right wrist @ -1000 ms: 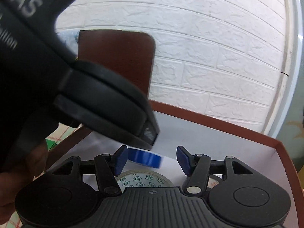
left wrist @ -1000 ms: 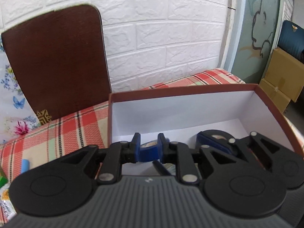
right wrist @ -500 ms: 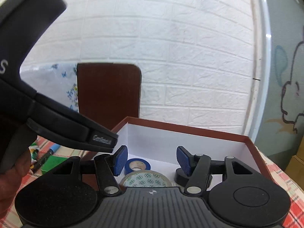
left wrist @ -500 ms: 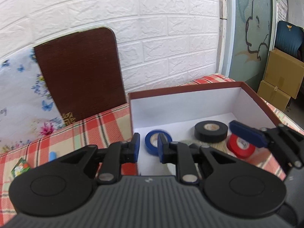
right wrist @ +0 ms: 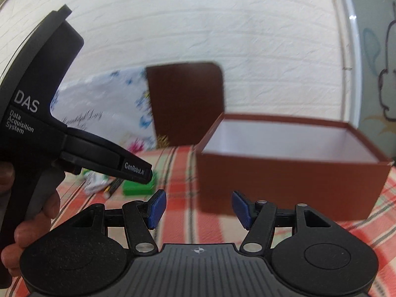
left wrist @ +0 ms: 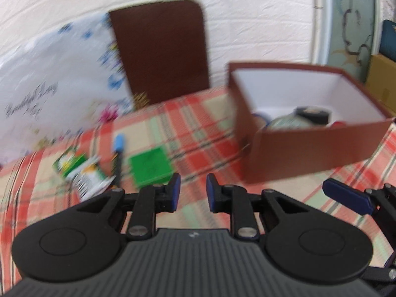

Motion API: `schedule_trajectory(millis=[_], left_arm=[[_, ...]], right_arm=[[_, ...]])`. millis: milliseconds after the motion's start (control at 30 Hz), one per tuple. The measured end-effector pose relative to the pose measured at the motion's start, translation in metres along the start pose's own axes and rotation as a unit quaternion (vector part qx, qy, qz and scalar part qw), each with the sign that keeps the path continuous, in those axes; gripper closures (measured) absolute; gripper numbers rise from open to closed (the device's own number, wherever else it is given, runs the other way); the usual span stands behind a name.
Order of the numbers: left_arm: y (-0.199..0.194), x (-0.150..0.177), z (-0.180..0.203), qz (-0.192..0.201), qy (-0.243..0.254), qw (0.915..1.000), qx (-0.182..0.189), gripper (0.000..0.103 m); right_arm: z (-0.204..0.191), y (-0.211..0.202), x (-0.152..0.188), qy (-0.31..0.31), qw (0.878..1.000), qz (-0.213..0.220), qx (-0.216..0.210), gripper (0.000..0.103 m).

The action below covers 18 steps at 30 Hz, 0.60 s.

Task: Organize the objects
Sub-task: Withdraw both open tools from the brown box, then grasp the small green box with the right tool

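Tape rolls (left wrist: 309,117) lie gathered inside the brown box (left wrist: 309,148) at the right of the left wrist view, its white inside open to the top, so the box looks to be the collecting place for this tidying job. At least 3 rolls show over its near wall: a black one, a pale patterned one and the edge of a blue one, with a sliver of red at the far right.

Loose items not yet sorted sit on the checked cloth (left wrist: 198,136) at the lower left of that view: a green block (left wrist: 151,167), a blue-capped pen (left wrist: 118,153) just beside it, and a green-and-white packet (left wrist: 81,173) further left. They lie well apart from the box, probably next in line for pickup.

The left gripper (left wrist: 190,195) has only a narrow gap between its blue pads, and its jaws are opening; nothing sits between them, only cloth shows behind. The right gripper (right wrist: 198,208) stands about half open, its jaws also opening, and holds nothing; the box (right wrist: 289,170) lies ahead of it at center right, untouched. A hand (right wrist: 24,212) grips the other tool's handle at the left edge.
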<state>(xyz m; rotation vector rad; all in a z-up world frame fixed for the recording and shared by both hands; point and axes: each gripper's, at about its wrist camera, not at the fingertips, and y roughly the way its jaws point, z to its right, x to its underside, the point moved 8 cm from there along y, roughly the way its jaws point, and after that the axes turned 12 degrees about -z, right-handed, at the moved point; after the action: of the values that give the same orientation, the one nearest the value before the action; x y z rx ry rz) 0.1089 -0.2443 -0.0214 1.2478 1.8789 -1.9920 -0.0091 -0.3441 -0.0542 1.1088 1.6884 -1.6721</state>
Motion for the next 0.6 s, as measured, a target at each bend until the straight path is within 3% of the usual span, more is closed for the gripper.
schedule_trajectory(millis=[400, 500, 600], left_arm=[[0.035, 0.058, -0.106, -0.038, -0.072, 0.9952, -0.054, 0.073], [0.045, 0.071, -0.135, -0.039, -0.097, 0.9923, -0.067, 0.069], [0.048, 0.083, -0.164, -0.019, -0.133, 0.9885, -0.07, 0.055]], right_arm=[[-0.078, 0.049, 0.012, -0.08, 0.994, -0.063, -0.032, 0.044], [-0.088, 0.062, 0.012, -0.094, 0.993, -0.071, -0.028, 0.044], [-0.092, 0.079, 0.008, -0.093, 0.993, -0.076, -0.023, 0.044]])
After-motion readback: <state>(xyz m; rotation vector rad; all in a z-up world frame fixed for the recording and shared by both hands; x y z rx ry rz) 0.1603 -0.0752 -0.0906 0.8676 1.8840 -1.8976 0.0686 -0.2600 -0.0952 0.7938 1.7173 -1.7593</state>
